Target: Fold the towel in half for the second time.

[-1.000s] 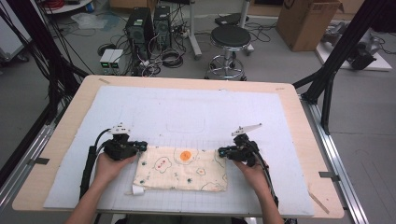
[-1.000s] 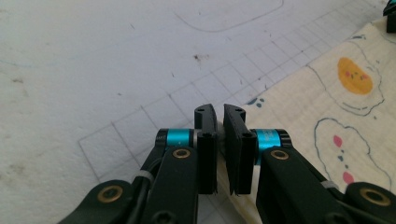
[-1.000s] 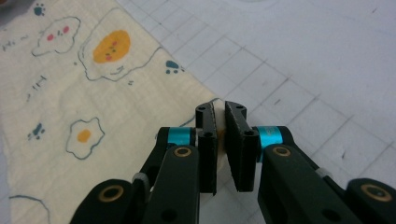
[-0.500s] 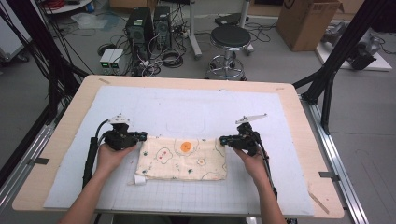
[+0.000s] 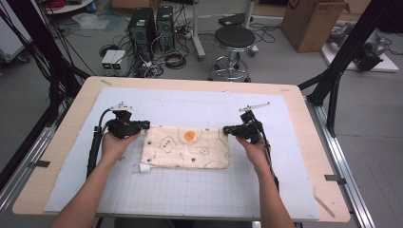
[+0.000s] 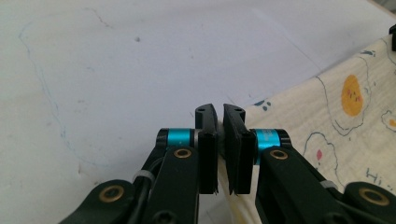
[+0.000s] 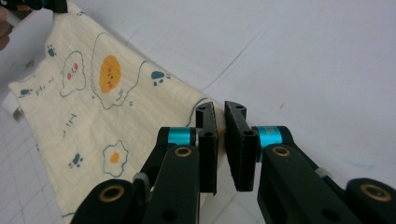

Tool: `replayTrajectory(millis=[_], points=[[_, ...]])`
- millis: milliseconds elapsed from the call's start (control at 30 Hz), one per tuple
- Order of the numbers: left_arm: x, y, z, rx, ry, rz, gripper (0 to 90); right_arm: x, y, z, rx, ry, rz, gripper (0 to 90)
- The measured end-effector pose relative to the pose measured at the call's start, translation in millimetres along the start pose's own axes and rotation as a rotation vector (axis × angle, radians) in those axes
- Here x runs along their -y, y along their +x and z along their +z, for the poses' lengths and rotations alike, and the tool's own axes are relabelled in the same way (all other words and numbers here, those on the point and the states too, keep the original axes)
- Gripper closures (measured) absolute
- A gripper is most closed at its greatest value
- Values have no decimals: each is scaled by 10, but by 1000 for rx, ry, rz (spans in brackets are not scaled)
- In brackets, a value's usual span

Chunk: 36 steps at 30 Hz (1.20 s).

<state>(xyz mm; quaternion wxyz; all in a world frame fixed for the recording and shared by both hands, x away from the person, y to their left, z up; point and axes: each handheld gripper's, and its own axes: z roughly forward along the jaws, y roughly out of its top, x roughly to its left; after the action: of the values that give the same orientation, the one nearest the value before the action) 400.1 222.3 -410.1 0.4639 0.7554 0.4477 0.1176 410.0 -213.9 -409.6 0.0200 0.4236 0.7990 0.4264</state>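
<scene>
broadly, the wooden surface [image 5: 304, 99] carries a white gridded mat [image 5: 190, 190], and the cream printed cloth [image 5: 190, 147] lies folded near the mat's middle, toward the person's side. at the cloth's far left corner the left tool [image 5: 145, 125] pinches the fabric, jaws nearly together on its edge. at the cloth's far right corner the right tool [image 5: 227, 128] is clamped on the cloth likewise. a small white tag [image 5: 144, 167] sticks out at the cloth's near left corner.

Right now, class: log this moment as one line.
left claw: shut on cloth far corner | right claw: shut on other far corner | cloth: folded, on mat
</scene>
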Motion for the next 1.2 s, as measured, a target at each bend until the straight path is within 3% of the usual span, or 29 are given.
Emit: replayTrajectory(millis=[133, 233, 433, 467, 667, 1200], points=[[27, 74, 70, 4, -1, -50, 840, -83, -87, 42, 4, 9, 28, 839], [56, 98, 124, -2, 13, -62, 840, -84, -136, 95, 6, 5, 54, 839], [64, 139, 157, 9, -7, -89, 840, -40, -208, 160, -2, 20, 107, 839], [69, 146, 158, 11, -7, -93, 839, -42, -213, 161, -4, 10, 95, 839], [56, 128, 116, 26, -19, -91, 839, -56, -185, 115, -18, -9, 86, 839], [6, 15, -55, 52, -32, -20, 840, -1, -105, -45, -77, -42, 74, 838]])
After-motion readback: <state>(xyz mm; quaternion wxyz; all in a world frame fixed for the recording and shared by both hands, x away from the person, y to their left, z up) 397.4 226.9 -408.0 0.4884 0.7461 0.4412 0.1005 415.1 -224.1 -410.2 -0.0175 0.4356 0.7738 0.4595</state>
